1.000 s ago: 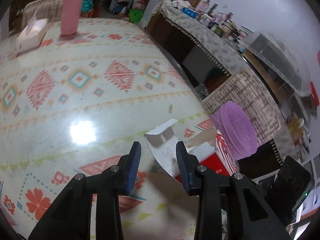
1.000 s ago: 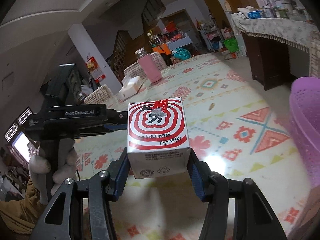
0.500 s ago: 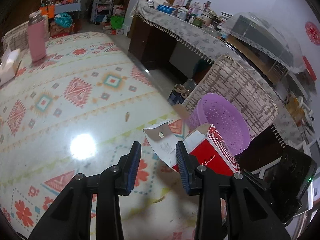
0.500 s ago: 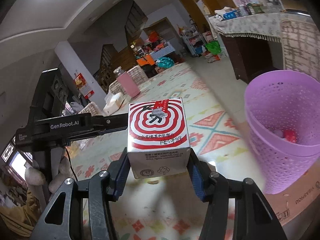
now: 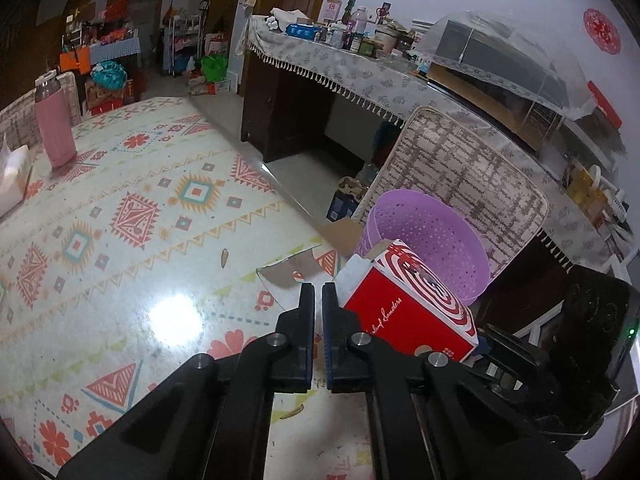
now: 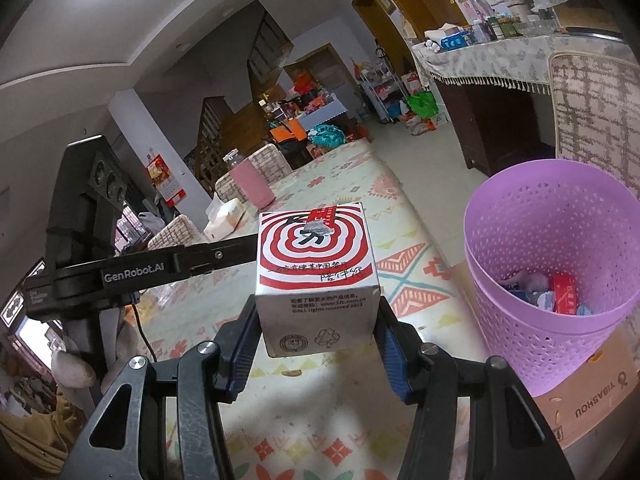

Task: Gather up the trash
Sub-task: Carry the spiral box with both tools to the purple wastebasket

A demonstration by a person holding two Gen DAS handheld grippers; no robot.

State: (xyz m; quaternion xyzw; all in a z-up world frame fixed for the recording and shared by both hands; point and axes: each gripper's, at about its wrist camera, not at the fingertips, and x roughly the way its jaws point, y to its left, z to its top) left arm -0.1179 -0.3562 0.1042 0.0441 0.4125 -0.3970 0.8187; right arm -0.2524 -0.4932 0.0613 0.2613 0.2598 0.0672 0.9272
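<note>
Gripping the red-and-white box between spread fingers, the right gripper holds it above the table beside the purple bin, while the left gripper, fingers nearly pressed together on the box's open flap, could drag it off target.

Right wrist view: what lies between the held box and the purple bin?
Only bare patterned tablecloth separates the red-and-white box, clamped in the right gripper, from the purple bin.

Left tool has closed, seemingly on the box flap.
</note>
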